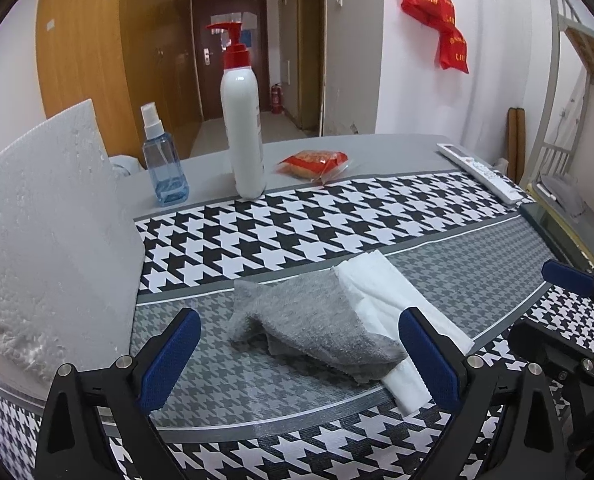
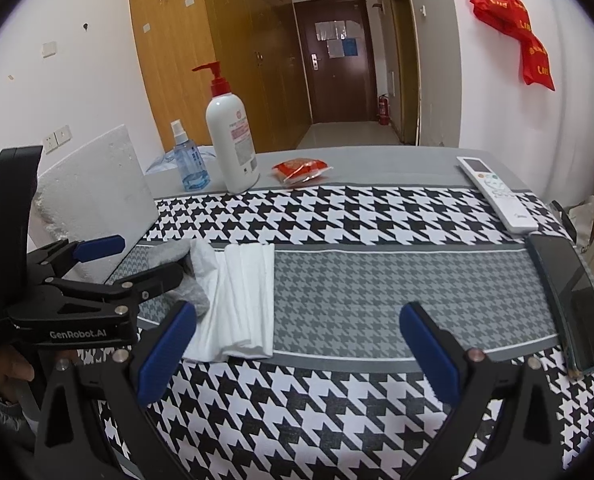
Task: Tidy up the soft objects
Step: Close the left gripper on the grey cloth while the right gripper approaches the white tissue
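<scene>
A crumpled grey towel [image 1: 317,320] lies on the houndstooth table mat, partly over a folded white cloth [image 1: 393,300]. My left gripper [image 1: 301,354] is open, its blue pads on either side of the towel, holding nothing. In the right wrist view the white cloth [image 2: 245,300] lies flat with the grey towel [image 2: 195,276] at its left, partly hidden by the left gripper [image 2: 137,264]. My right gripper [image 2: 297,348] is open and empty, to the right of the cloths above the mat. Its blue fingertip [image 1: 567,278] shows at the right edge of the left wrist view.
A white foam block [image 1: 53,248] stands at the left. At the back stand a blue spray bottle [image 1: 163,160], a white pump bottle [image 1: 243,132] and a red snack packet [image 1: 317,164]. A white remote [image 2: 497,196] and a dark phone [image 2: 573,304] lie at the right edge.
</scene>
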{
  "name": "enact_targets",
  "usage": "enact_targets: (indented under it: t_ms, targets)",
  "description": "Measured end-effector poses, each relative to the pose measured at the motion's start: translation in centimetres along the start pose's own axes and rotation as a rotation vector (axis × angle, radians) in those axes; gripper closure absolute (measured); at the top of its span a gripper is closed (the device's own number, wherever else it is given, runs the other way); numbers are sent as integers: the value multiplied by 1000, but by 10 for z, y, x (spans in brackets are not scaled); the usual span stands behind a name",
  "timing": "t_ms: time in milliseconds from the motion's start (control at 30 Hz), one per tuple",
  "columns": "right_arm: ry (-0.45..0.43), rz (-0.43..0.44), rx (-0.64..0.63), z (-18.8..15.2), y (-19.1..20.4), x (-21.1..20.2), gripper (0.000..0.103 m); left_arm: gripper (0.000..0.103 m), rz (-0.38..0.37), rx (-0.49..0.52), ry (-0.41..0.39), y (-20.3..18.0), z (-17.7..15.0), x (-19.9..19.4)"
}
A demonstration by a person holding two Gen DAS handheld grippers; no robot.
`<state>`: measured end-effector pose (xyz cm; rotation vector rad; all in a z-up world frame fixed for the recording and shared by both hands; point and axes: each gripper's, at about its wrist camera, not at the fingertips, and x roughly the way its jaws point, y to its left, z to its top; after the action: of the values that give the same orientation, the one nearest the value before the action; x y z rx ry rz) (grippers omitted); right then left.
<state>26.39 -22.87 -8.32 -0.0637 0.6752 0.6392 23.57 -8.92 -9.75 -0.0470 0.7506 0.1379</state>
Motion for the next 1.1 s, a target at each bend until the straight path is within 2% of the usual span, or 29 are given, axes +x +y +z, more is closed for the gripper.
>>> enact_targets:
  t_ms: [167,367,467,533,633,867,967,1100]
  targets:
    - [2,2,-6,0,1,1,0,5,10,-3,4,3,-3,-1]
    - [10,6,-11,2,3,4,0,17,18,-10,30,9,-6,2]
    - [14,13,-17,2,5,6,0,27,18,-10,46,12,-10,4]
    - [22,15,-22,3,7,9,0,39,13,-12,61,13,-11,6]
    - [28,21,-30,3,10,13,0,45,-16,-18,88,15,-12,12]
    - [48,27,-49,3,14,18,0,58,-32,-17,105,15,-10,21]
    - [55,26,-52,4,15,20,0,67,-42,-12,107,15,-8,24]
    - [75,33,-54,5,18,28,0,84,-55,-22,114,21,-7,28]
